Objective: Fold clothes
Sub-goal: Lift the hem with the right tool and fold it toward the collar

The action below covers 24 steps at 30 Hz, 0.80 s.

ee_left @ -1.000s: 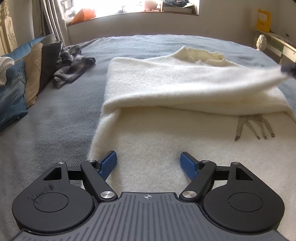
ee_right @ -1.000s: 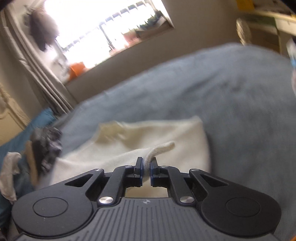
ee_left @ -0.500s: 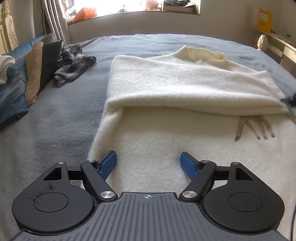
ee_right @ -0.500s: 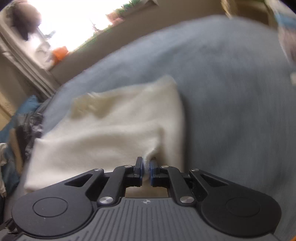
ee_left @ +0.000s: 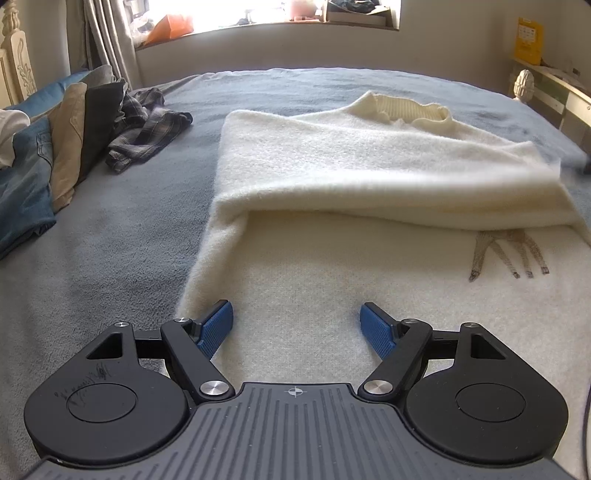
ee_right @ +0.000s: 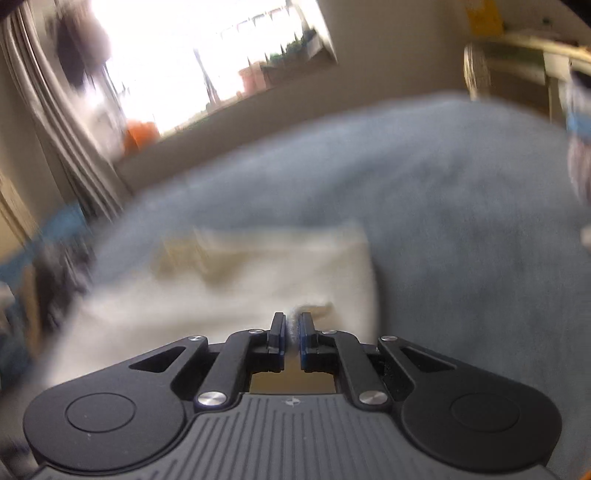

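A cream sweater (ee_left: 351,173) with a ribbed collar (ee_left: 406,110) lies on the grey-blue bed cover (ee_left: 110,236), one part folded across its body. A brown stitched figure (ee_left: 506,254) shows on the lower layer. My left gripper (ee_left: 295,325) hovers open just over the near edge of the sweater, nothing between its blue pads. In the blurred right wrist view, my right gripper (ee_right: 291,328) is shut on a pinch of the cream sweater (ee_right: 236,291) near its right edge.
A stack of folded clothes (ee_left: 55,147), jeans among them, sits at the left with a plaid shirt (ee_left: 147,129) crumpled beside it. A window sill (ee_left: 258,26) runs along the far wall. A bed post and shelf (ee_left: 535,85) stand at the right.
The folded flap's right end has come down from its raised position onto the sweater and now sits a little further back. The right gripper keeps its grip on the fabric. The left gripper has not moved.
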Motion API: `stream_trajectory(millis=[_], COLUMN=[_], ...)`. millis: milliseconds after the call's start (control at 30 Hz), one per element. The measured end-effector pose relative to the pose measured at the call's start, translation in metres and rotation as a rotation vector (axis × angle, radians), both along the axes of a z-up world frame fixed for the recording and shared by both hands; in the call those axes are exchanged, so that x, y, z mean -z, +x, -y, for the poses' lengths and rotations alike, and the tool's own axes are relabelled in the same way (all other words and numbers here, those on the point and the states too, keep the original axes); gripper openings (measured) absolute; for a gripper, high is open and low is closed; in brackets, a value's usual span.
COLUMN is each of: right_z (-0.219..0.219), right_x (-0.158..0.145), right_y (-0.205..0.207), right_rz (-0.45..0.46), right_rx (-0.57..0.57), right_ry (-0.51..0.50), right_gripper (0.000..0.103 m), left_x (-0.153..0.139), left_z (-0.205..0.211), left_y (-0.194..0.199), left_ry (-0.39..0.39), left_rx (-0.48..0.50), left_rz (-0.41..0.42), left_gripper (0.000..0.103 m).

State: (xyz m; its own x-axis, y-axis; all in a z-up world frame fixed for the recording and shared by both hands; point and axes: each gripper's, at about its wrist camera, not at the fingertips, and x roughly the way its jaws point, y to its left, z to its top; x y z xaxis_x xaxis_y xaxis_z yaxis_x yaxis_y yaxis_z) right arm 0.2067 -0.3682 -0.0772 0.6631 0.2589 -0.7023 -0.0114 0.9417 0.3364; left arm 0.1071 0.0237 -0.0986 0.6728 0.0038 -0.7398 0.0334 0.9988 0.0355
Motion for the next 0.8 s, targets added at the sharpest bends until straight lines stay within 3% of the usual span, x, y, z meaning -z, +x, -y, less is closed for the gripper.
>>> stream_trajectory(millis=[133,233,333,467,567,633,700,800], right_z=[0.023,0.034,0.034,-0.017,-0.052,-0.058,-0.053,-0.053], right_x=[0.010,-0.009,-0.027,-0.038,-0.026,-0.007,-0.001,-0.009], right_y=[-0.010,-0.008,0.002,0.013,0.024,0.029,0.030,0.028], right_rz=[-0.031,-0.019,0.016,0.065,0.059,0.010,-0.013,-0.022], right_rx=[0.059,0.137,0.117,-0.054,-0.158,-0.181,-0.167,-0.147], right_ry=[0.099,0.072,0.082,-0.043,-0.128,-0.217,-0.235,-0.271], right_gripper=[0.007,0.010,0.011,0.011,0.011,0.009,0.006,0.007], left_x=[0.001,0.000,0.000,0.001,0.000,-0.002,-0.006,-0.017], left_z=[0.000,0.000,0.001,0.002,0.003,0.001,-0.002,-0.009], left_y=[-0.001,0.000,0.000,-0.001,-0.001,-0.001,-0.003,-0.006], left_ry=[0.002,0.001,0.004,0.011,0.017,0.009,-0.004,0.015], left_rx=[0.001,-0.002,-0.005,-0.009,-0.012,-0.015,-0.019,-0.011], left_rz=[0.003,0.001,0.001,0.006,0.006,0.008,0.020,0.115], left_gripper=[0.077,0.077,0.077,0.077,0.077,0.077,0.076,0.076])
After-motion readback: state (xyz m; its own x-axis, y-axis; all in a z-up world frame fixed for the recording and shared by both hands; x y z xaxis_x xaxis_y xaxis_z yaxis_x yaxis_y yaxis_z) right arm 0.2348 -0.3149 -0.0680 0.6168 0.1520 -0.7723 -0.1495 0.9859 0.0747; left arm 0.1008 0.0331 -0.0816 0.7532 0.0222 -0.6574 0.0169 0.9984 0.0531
